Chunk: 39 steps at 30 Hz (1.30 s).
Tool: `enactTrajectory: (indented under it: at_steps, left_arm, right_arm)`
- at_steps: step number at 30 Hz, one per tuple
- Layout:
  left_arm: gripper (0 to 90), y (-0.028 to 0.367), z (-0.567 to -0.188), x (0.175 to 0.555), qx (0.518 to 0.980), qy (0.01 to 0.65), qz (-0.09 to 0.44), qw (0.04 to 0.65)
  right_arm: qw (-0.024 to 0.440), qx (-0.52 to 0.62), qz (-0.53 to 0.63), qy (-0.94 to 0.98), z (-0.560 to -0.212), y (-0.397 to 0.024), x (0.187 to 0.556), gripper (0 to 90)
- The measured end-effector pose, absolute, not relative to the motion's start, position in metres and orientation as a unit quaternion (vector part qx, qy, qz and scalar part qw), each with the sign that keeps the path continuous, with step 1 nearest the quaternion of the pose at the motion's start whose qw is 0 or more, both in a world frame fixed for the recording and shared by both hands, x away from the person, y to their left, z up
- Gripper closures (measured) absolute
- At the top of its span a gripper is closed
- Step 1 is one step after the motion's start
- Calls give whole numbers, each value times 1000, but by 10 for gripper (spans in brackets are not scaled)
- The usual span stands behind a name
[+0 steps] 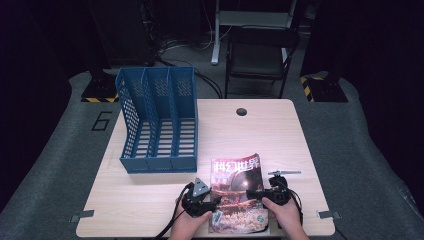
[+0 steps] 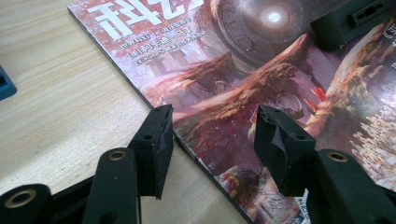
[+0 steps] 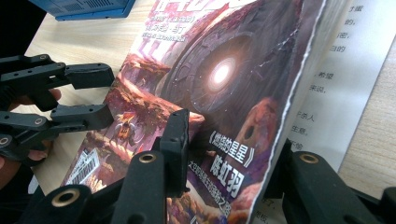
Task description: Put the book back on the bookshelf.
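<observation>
Where the pale wooden table [image 1: 150,200] nears its front edge, lying cover up: a magazine [image 1: 236,192] with red and brown artwork and white title characters across the top.

Against the magazine's left edge, the left gripper [image 2: 212,135], held in a hand [image 1: 187,225]. Jaws apart and clamped on nothing: one down over bare wood just left of the spine, the other over the cover, the spine edge running between them. Whether either pad actually touches paper, cannot tell.

At the magazine's right edge, the right gripper [image 3: 231,158], held in the other hand [image 1: 285,212] and reaching leftward over the cover. Jaws also spread. Front cover curled up off the printed white page [image 3: 336,70] beneath, its ragged free edge standing between the two jaws: one jaw above the artwork, the other tucked below and behind the lifted sheet. Not pinched together on it, as far as visible.

Beyond the magazine's top left corner, close but apart from it, a blue three-slot file rack [image 1: 157,120] standing upright, slots open toward the magazine. Farther past the magazine's top edge, a small dark round hole [image 1: 241,111] in the tabletop. Well behind that, off the table, a dark folding chair [image 1: 257,55].
</observation>
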<state>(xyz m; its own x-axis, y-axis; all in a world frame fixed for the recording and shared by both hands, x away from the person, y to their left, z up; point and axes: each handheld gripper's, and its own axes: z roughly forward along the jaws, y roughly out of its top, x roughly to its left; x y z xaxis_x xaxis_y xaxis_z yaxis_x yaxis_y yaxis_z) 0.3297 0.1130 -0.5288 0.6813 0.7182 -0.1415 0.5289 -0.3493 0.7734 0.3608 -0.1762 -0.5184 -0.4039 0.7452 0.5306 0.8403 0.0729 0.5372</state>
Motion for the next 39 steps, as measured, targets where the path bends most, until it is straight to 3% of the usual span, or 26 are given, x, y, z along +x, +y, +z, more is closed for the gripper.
enactTrajectory:
  at_steps: [27,39]
  left_arm:
    - [471,113,-530,331,810,384,115,428]
    - [428,113,-529,331,813,382,104,428]
  right_arm:
    - [63,-531,-420,-733,-517,-172,359,452]
    - [46,-530,-426,-732,-522,-178,357,624]
